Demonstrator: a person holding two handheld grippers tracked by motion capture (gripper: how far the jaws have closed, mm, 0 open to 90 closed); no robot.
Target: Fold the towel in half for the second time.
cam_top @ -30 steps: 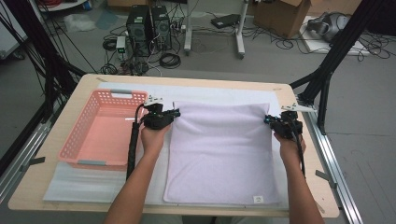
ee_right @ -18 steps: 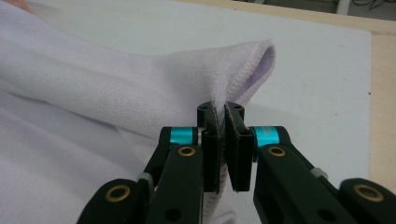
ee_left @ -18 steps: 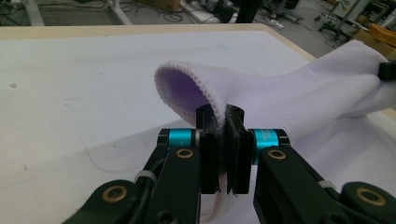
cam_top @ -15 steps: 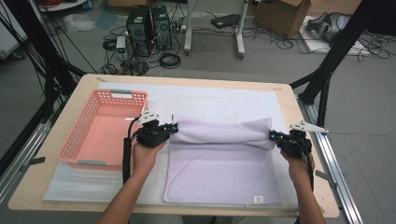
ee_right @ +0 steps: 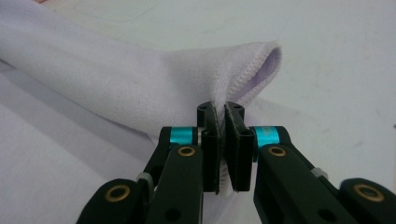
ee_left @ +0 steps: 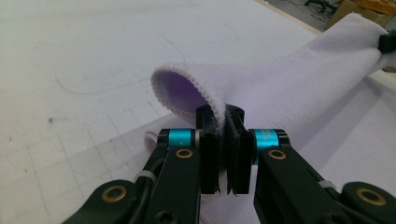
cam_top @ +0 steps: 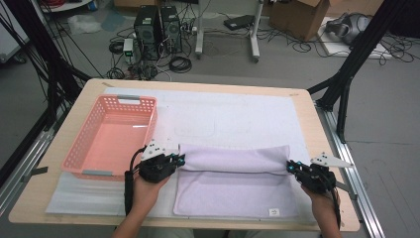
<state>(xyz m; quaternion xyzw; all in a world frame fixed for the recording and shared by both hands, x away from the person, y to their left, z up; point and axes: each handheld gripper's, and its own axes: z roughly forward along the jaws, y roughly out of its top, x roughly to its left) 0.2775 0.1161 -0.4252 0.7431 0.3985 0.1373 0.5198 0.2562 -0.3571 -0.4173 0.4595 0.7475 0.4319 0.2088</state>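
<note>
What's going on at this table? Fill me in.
A person is folding a lilac towel on the table. The left gripper and the right gripper are each shut on a far corner, holding that edge lifted over the towel's middle, toward the person. The near half lies flat. A pink basket sits at the left.

pink plastic basket [cam_top: 111,136] at tabletop's left edge, white mat [cam_top: 237,116] covering tabletop, computer towers [cam_top: 158,25] on floor beyond
</note>
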